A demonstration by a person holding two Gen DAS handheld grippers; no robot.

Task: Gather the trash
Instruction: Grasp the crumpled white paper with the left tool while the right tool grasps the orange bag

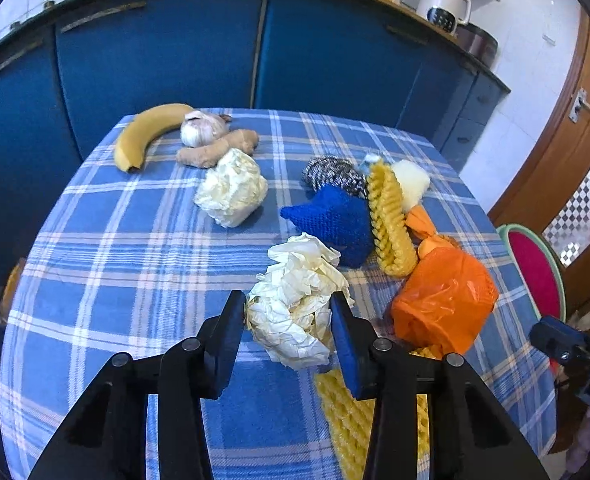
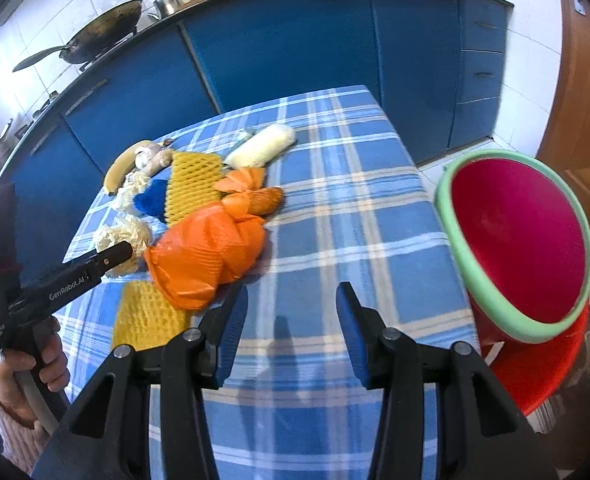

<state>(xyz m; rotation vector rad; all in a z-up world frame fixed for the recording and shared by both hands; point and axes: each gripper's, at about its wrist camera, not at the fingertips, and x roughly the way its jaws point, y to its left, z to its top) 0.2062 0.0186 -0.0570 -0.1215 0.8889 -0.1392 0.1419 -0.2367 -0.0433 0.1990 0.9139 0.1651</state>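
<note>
Left wrist view: on the table [image 1: 143, 264], the orange bag [image 1: 445, 300] is the biggest item — soft, slippery film, best taken at its knotted neck; the foam net [image 1: 389, 220] is springy and light; the paper wad [image 1: 295, 304] sits between the left gripper [image 1: 289, 318] pads, which touch its sides — light, crushable, take it mid-bulk. Right gripper [image 2: 291, 320] hangs half-open, empty, beside the bin [image 2: 515, 240].

tablecloth [image 1: 135, 280] – blue plaid | bag [image 1: 447, 300] – orange | bin [image 2: 515, 240] – red, green rim
</note>
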